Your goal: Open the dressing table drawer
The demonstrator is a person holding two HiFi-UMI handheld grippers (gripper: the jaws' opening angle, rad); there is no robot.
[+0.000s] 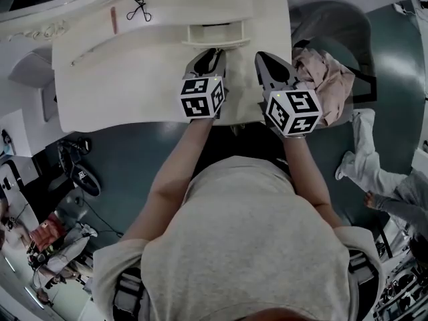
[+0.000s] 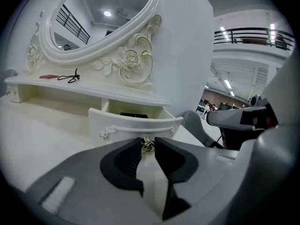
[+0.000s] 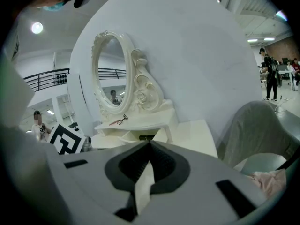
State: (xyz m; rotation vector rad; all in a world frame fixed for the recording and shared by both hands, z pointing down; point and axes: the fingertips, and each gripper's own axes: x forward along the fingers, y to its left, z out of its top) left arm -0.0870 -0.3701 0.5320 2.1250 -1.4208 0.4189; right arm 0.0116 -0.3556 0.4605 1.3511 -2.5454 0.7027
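**A:** How far along is the person with the drawer? Going left to right in the head view, I first see an eyelash curler (image 1: 139,9) on the upper shelf of the dressing table (image 1: 127,85), at about 10 o'clock from the drawer (image 1: 215,35).

**B:** Yep, and the drawer is already partly out. In the left gripper view its front stands clear of the shelf, and the inside shows, with something dark in there (can't tell what). So I'd call the job well under way but not finished. There looks to be more travel left before it's fully open.

**A:** And the left gripper (image 1: 212,52)?

**B:** It sits at 6 o'clock from the drawer. Its jaws are pinched on the little metal knob (image 2: 147,144) in the middle of the drawer front. That's the working hand, and what's left is probably just more straight pulling toward the person.

**A:** What about the right gripper (image 1: 267,60)?

**B:** It's at 3 o'clock from the left one, hanging over the tabletop just beside it. Its own view shows the jaw tips pressed together with nothing between them, so it's only along for the ride.

**A:** Anything further right?

**B:** A pink cloth (image 1: 331,79) bunched on the chair at 3 o'clock from that gripper, clear of the drawer's path.
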